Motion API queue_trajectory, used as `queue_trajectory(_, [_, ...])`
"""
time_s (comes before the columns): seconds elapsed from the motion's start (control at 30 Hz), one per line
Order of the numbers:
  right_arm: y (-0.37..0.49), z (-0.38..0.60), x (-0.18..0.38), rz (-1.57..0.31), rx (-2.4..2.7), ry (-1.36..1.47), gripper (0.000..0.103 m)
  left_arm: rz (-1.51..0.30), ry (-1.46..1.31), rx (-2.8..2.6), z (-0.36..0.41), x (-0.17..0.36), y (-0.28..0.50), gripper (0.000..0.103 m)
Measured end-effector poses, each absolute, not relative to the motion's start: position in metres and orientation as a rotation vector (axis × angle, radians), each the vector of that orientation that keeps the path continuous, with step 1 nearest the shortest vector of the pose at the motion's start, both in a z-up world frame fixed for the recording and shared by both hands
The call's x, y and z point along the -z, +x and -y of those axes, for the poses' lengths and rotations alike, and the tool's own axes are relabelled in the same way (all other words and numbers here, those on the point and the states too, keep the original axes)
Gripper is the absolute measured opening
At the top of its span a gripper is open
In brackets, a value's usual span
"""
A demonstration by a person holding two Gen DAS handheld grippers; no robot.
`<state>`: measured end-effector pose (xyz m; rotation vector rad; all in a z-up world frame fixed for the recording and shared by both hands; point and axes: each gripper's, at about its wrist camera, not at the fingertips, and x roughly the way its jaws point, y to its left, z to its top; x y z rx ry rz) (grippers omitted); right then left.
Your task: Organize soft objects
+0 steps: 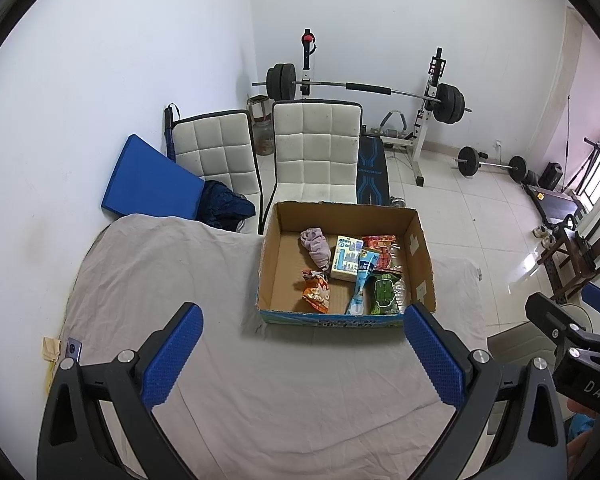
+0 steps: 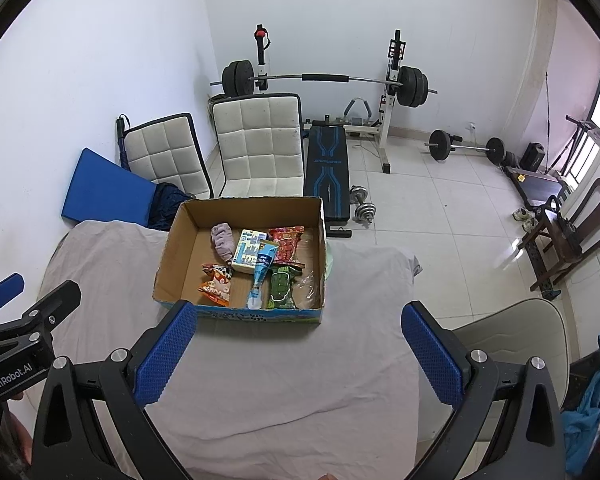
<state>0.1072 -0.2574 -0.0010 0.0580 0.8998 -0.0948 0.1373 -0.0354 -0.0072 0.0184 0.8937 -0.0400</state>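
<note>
1. A white-walled room with a tiled floor holds a barbell rack [image 1: 364, 92], a bench [image 2: 326, 176] and two white chairs [image 1: 316, 148] behind a table draped in a grey cloth [image 1: 180, 280].
2. An open cardboard box [image 1: 276, 256] stands on the cloth, ahead of both grippers and well apart from them.
3. The left gripper [image 1: 302, 354] hovers over bare cloth with its blue pads spread wide and nothing between them; the box lies straight ahead of it.
4. The right gripper [image 2: 298, 350] is likewise spread wide and empty, with the box ahead and slightly to its left.
5. Inside the box, a lilac cloth bundle [image 2: 224, 240] lies at the far side, left of a white-and-blue pack [image 2: 248, 256].
6. An orange snack bag [image 2: 216, 284] sits nearer, on the left.
7. A light blue pouch [image 2: 260, 276] runs down the middle, touching a green packet [image 2: 282, 284] on its right.
8. A red packet [image 2: 286, 244] lies beyond the green one.
</note>
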Motion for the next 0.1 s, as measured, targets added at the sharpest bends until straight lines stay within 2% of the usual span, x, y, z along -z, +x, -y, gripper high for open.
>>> queue_trajectory(0.1, [0.1067,0.2557,0.0002,-0.899,0.095,0.058,0.103,-0.889,0.019,0.041,0.0329,0.0057,0.1382,0.103])
